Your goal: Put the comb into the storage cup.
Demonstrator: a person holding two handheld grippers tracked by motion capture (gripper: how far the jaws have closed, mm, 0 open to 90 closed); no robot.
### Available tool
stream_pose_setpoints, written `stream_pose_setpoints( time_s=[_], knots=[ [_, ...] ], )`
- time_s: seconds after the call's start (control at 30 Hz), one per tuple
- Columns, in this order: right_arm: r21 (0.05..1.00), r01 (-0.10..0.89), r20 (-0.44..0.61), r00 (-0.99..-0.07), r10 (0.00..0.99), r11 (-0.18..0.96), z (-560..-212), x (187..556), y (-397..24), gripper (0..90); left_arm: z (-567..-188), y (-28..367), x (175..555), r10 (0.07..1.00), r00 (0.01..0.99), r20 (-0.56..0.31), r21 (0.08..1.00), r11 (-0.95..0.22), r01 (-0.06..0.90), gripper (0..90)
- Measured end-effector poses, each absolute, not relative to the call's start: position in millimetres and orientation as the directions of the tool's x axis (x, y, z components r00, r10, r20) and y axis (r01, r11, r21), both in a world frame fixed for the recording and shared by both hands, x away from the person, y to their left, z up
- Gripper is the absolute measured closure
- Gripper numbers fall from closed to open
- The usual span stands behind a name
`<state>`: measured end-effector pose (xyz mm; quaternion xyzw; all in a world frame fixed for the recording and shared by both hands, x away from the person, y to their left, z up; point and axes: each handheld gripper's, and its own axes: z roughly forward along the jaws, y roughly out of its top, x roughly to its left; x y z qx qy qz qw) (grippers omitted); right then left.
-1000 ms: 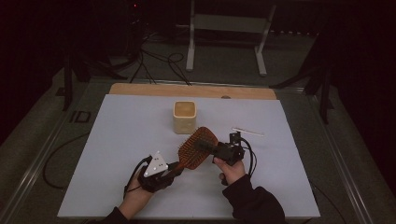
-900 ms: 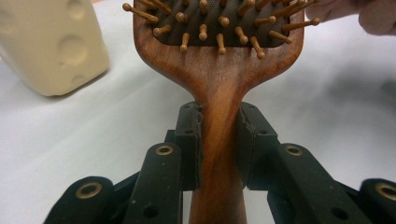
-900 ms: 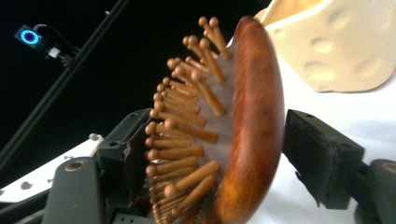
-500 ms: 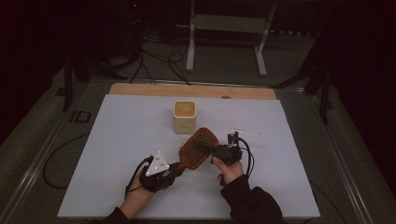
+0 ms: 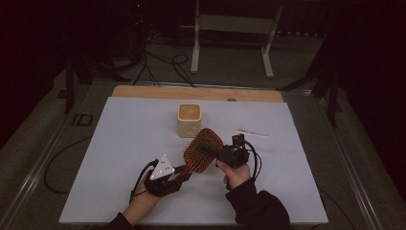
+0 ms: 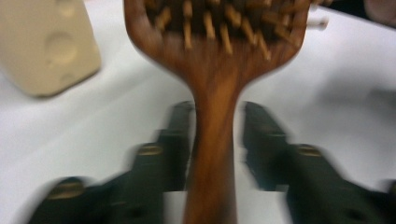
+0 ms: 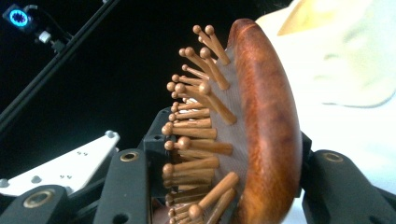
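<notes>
1. Right gripper: jaws have just been closing and now clamp the head of the wooden hairbrush, one jaw on the bristle face, the other on the rounded back. In the right gripper view the brush head stands edge-on between them.
2. Left gripper: jaws have just been opening. In the left gripper view they stand either side of the brush handle with a sliver of gap on each side; the pads do not seem to press. Looks like a hand-over, the right taking the weight as the left lets go.
3. The brush sits over the near middle of the table, raised, handle pointing near-left, head far-right.
4. Materials: dark reddish polished wood, oval head, ball-tipped wooden pins on a pale cushion. The narrow handle suits a side pinch; the thick head needs a wider bite.
5. Just beyond the brush, a cream, square-sided holder, open-topped, matt, with round dimples on its wall.
6. Far right, a thin pale stick-like item; too small to identify.
7. White table sheet, wooden strip along the far edge.
</notes>
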<state>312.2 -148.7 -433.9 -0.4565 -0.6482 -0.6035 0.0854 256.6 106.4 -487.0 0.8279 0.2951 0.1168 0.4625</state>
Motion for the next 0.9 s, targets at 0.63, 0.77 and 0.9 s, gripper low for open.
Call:
stream_pose_setpoints(
  time_s=[0.63, 0.77, 0.9],
  knots=[
    [0.788, 0.597, 0.574, -0.625, 0.529, -0.149, -388.5, 320.3, -163.0, 51.6, -493.3, 131.6, 269.0, 0.509, 0.841, -0.184, 0.795, -0.427, 0.432, 0.1],
    [0.801, 0.581, 0.558, -0.634, 0.536, -0.145, -381.2, 321.8, -164.7, 51.6, -495.2, 141.5, 267.2, 0.515, 0.841, -0.167, 0.797, -0.432, 0.423, 0.1],
    [0.816, 0.56, 0.537, -0.647, 0.542, -0.14, -373.4, 324.8, -164.5, 51.6, -497.1, 150.9, 262.0, 0.529, 0.837, -0.144, 0.793, -0.445, 0.417, 0.1]
  ],
)
